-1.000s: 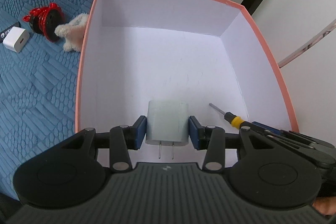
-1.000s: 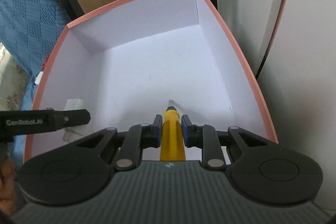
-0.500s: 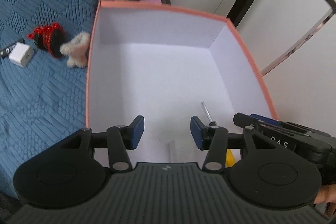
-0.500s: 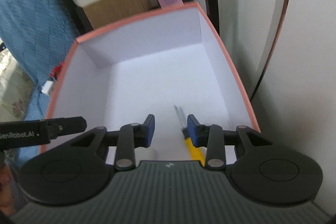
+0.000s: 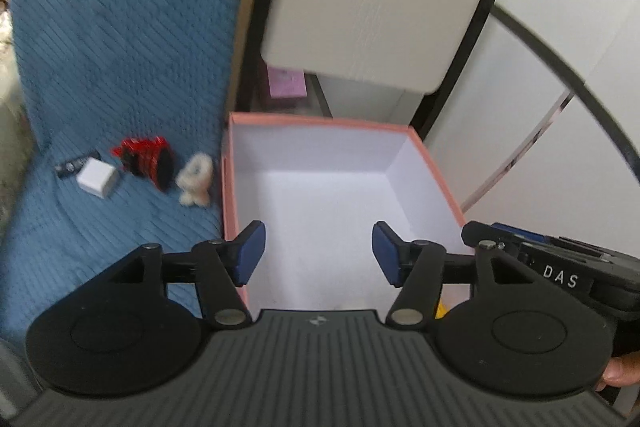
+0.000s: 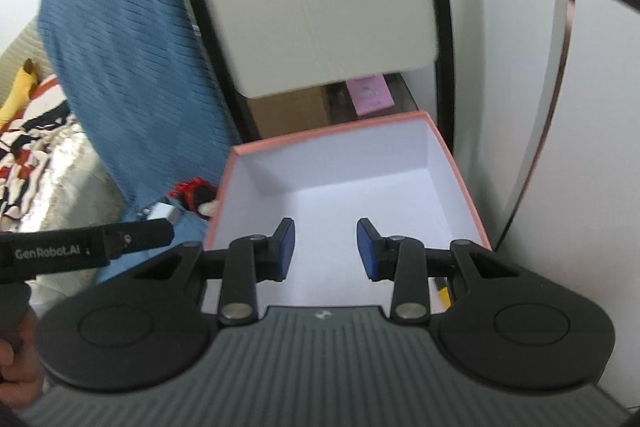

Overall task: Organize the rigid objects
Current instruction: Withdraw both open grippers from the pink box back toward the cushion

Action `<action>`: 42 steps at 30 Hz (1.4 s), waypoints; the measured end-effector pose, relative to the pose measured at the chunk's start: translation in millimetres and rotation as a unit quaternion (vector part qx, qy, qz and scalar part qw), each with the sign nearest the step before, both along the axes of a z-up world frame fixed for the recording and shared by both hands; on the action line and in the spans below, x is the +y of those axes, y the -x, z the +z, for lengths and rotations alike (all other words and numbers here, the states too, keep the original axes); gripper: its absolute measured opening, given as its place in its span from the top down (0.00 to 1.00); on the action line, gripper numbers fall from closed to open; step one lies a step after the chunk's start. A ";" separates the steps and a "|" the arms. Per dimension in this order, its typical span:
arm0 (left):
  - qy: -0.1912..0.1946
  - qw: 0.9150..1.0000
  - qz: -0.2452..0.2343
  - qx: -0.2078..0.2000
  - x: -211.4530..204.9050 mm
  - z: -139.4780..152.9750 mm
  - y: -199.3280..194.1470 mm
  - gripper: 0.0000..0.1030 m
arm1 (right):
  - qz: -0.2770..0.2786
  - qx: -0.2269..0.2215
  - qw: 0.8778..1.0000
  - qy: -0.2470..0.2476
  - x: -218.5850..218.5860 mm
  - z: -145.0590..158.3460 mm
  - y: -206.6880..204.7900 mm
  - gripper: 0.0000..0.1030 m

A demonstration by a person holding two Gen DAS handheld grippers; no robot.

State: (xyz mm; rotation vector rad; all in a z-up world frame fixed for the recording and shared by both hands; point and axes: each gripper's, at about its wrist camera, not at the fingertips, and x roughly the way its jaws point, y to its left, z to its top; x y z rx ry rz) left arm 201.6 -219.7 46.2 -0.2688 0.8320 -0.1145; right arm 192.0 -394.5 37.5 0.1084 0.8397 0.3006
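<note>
Both claws empty above the pink box

On the blue quilt lie a white charger [image 5: 97,179], red hair tie [image 5: 146,163] and fluffy toy [image 5: 195,179] — seemingly awaiting sorting; left claw [image 5: 318,253] has just been opening, right claw [image 6: 326,250] released — yellow screwdriver [image 6: 443,291] lies inside the box [image 5: 320,123].

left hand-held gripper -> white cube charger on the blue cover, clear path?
Probably yes. The left hand-held gripper is open and empty above the pink box; the white cube charger lies exposed on the blue cover, with nothing over it.
</note>
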 end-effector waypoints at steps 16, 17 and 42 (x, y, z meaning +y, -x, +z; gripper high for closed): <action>-0.023 0.998 0.024 -0.054 74.2 47.7 83.0 0.30 | 0.022 -0.055 0.998 -0.006 56.7 43.4 71.1 0.64; -0.023 0.997 0.026 -0.068 78.6 47.7 88.0 0.30 | 0.020 -0.058 0.998 -0.008 60.1 43.8 76.6 0.64; -0.019 0.994 0.059 -0.090 163.9 20.1 174.6 0.29 | 0.028 -0.053 0.998 0.024 133.7 17.3 153.8 0.64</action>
